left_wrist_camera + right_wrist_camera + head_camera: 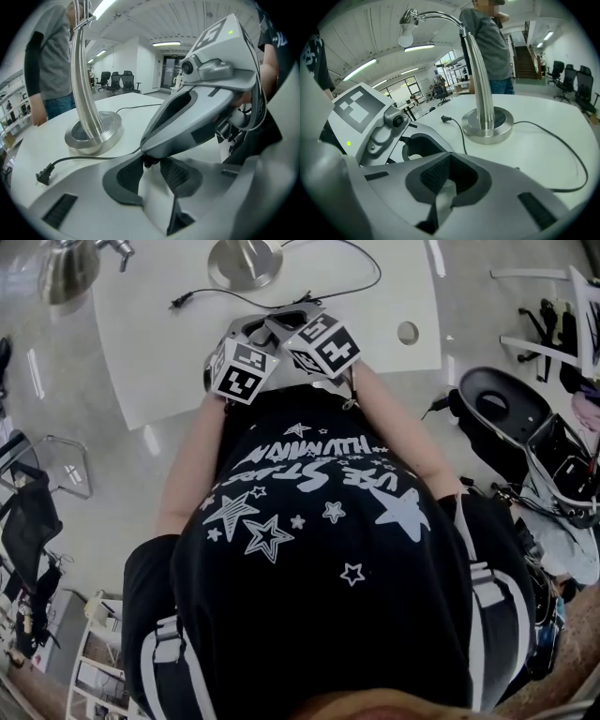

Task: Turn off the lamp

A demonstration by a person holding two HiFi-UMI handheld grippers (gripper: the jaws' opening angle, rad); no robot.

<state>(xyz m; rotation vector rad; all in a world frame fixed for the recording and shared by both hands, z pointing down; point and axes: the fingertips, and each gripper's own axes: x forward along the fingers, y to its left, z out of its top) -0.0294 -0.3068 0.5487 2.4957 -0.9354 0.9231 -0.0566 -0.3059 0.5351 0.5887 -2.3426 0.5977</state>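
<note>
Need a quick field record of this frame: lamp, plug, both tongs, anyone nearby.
lamp: upright on white table, round silver base, curved stem
bulb: at stem tip; lit or not, cannot tell
plug: lying loose on table, in no socket
left tongs: open, nothing held
right tongs: open, nothing held, short of the lamp
person: grey shirt, standing behind table

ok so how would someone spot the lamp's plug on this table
Start at the white table and find the lamp's round steel base near its far edge. A thin black cord runs from it over the tabletop; the plug is its free end, left of the base in the head view. It is the only small black pronged piece, lying loose.
</note>
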